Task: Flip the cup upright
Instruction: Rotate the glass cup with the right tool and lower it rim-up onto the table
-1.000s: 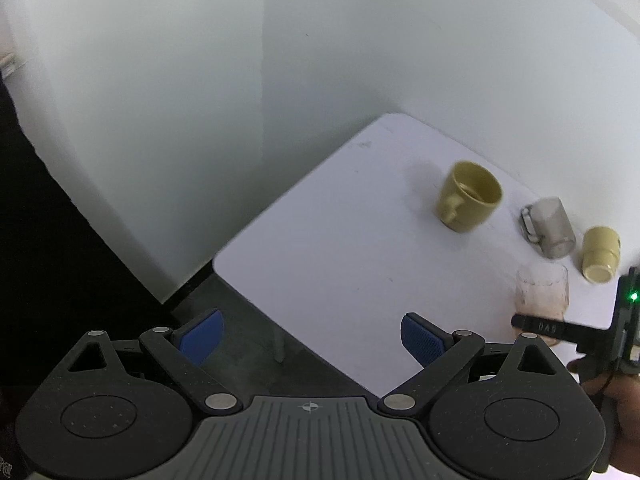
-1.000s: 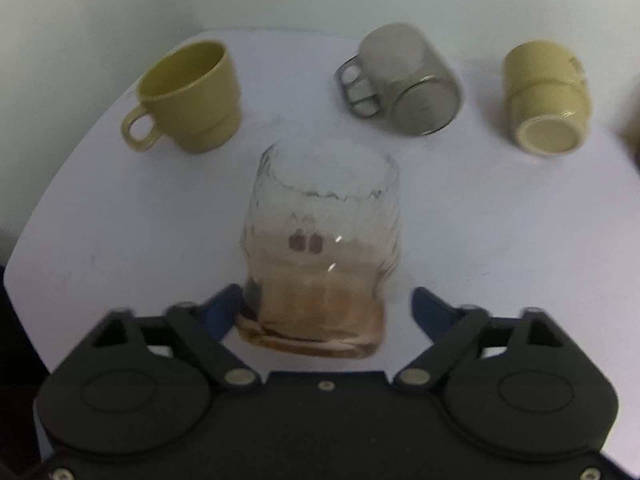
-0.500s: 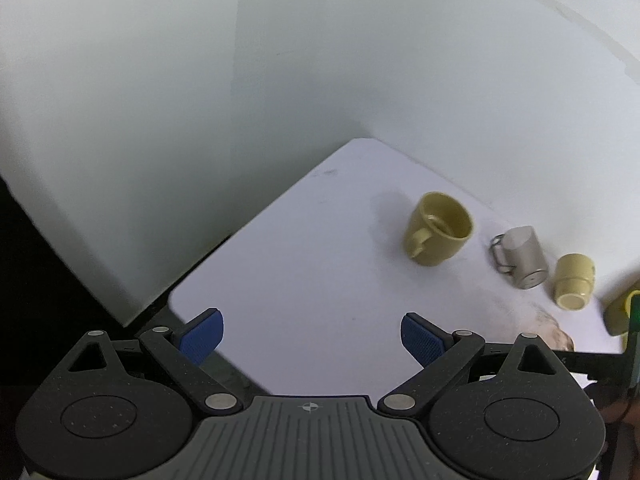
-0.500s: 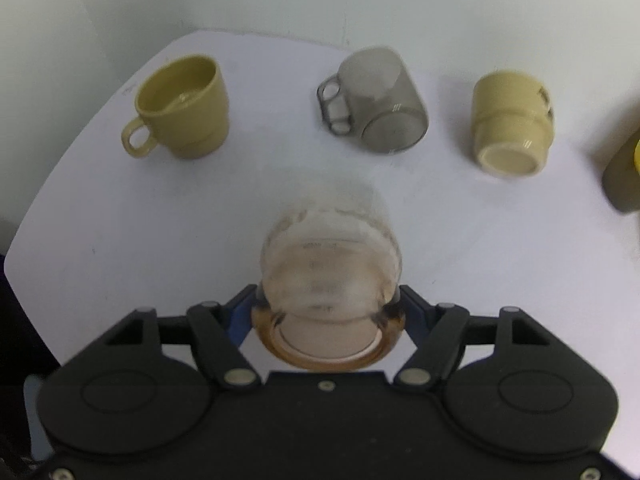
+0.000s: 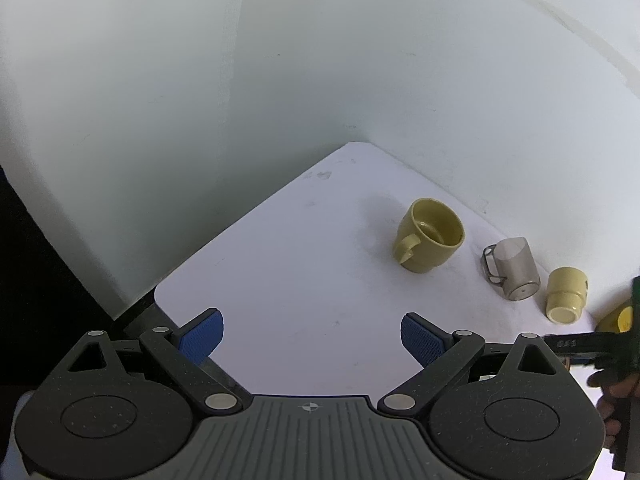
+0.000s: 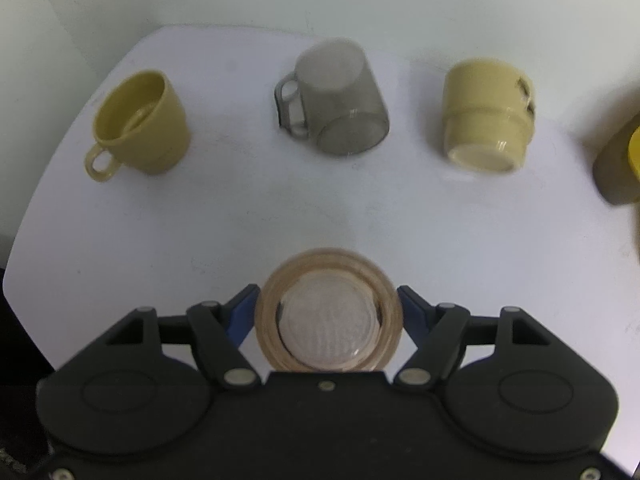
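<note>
My right gripper (image 6: 328,304) is shut on a clear amber-tinted glass cup (image 6: 329,310). The cup is tilted so its thick round base faces the camera, held above the white table (image 6: 280,220). My left gripper (image 5: 312,332) is open and empty, held above the table's near left corner. The right gripper shows at the far right of the left wrist view (image 5: 580,344); the glass is hidden there.
At the back stand an upright olive mug (image 6: 140,120), an upside-down smoky grey mug (image 6: 336,112) and an upside-down cream-yellow cup (image 6: 486,120). A dark yellow object (image 6: 624,168) sits at the right edge. White walls close off the back and left.
The right gripper closed on the glass cup, lifted it and tipped it until its base faces the camera. The left gripper rose and drew back from the table.
</note>
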Available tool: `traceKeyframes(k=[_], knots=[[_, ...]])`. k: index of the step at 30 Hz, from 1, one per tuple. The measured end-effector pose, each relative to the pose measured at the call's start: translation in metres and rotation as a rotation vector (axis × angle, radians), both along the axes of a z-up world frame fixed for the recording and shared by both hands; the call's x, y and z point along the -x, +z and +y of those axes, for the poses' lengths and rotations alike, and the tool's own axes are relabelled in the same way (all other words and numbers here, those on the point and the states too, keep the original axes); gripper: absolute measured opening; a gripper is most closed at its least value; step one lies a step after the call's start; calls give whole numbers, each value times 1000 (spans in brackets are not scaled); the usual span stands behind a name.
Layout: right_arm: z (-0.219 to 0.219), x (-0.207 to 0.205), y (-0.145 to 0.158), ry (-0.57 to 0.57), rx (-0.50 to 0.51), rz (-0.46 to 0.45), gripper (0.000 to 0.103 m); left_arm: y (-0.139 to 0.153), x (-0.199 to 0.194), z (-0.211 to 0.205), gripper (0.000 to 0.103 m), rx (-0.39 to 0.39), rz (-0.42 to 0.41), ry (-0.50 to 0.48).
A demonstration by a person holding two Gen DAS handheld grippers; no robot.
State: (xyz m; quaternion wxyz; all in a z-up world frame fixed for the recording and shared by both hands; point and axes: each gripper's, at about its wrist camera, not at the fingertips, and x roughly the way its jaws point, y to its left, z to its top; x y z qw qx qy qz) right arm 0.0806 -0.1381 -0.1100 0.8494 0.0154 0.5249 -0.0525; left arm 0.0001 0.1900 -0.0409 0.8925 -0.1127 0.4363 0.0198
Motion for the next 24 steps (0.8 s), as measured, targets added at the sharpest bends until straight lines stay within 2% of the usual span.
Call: traceKeyframes(k=[1, 3, 8, 10, 12, 14, 15, 16, 24], knots=[[0, 2, 5, 9, 14, -22, 81, 0, 1, 1, 96, 1, 0, 2], [-4, 7, 14, 28, 14, -50, 82, 0, 2, -1, 96, 4, 3, 4], [-14, 18, 11, 53, 11, -10, 85, 3, 7, -11, 96, 10, 2, -5], [-16, 23, 6, 70, 4, -4, 94, 3, 8, -14, 96, 14, 3, -5], [-12, 25, -1, 86, -8, 20, 94, 4, 9, -16, 96, 12, 4, -4], [-9, 25, -7, 89, -21, 27, 83, 4, 10, -17, 96, 8, 5, 2], [-8, 24, -8, 90, -32, 27, 73, 4, 11, -17, 96, 5, 6, 4], [-7, 23, -9, 93, -51, 32, 71, 5, 12, -17, 96, 2, 5, 6], [-9, 1, -16, 9, -86, 24, 70, 10, 18, -25, 96, -15, -1, 11]])
